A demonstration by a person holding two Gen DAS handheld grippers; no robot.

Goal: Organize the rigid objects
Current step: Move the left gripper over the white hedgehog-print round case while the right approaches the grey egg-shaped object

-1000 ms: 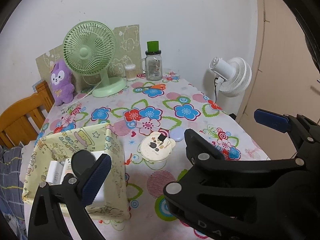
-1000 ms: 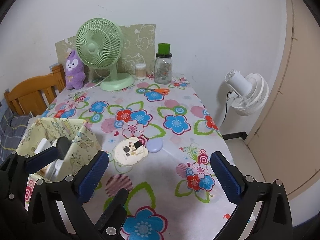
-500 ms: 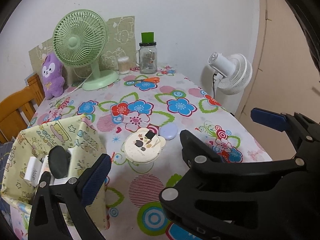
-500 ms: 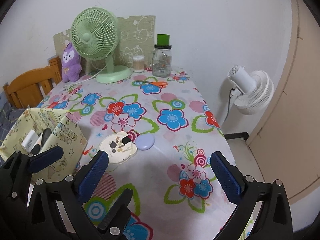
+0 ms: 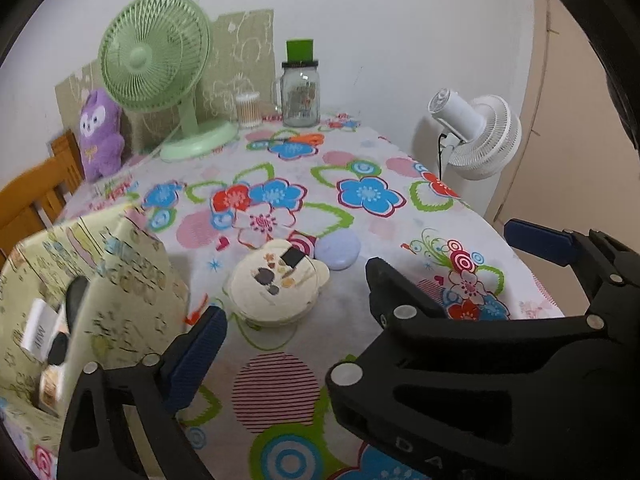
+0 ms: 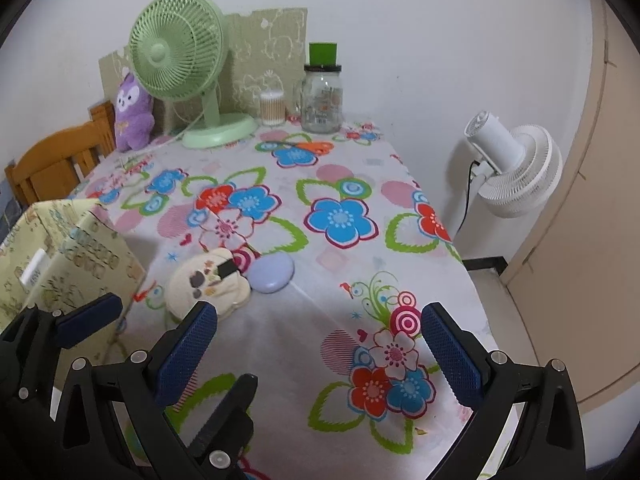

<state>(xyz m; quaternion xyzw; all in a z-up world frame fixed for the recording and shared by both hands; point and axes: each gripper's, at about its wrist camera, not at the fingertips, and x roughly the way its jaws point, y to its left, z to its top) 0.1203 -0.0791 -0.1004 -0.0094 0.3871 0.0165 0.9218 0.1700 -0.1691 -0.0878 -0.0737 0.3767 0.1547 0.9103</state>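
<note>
A cream bear-shaped case [image 5: 276, 288] [image 6: 208, 284] lies on the flowered tablecloth [image 5: 360, 196], with a lilac oval pebble [image 5: 338, 250] [image 6: 272, 274] touching its right side. To their left stands a yellow patterned storage box [image 5: 132, 280] [image 6: 80, 256] holding a white item and a black one. My left gripper [image 5: 320, 344] hovers just short of the case; its jaws are closing with no object between them. Only its left pad [image 5: 196, 360] shows, since the right gripper's body covers the other. My right gripper [image 6: 318, 344] is open and empty over bare cloth, right of the case.
Along the back wall stand a green desk fan [image 5: 156, 64], a cotton-swab tub [image 5: 248, 110], a glass jar with a green lid [image 5: 300, 96] and a purple plush [image 5: 100, 136]. A wooden chair [image 5: 36, 196] is at the left. A white fan [image 6: 512, 168] stands beyond the table's right edge.
Both grippers have sunk toward the table and moved forward together. The bear case and lilac pebble look nearer and larger, and the box has slid toward the left edge of both views.
</note>
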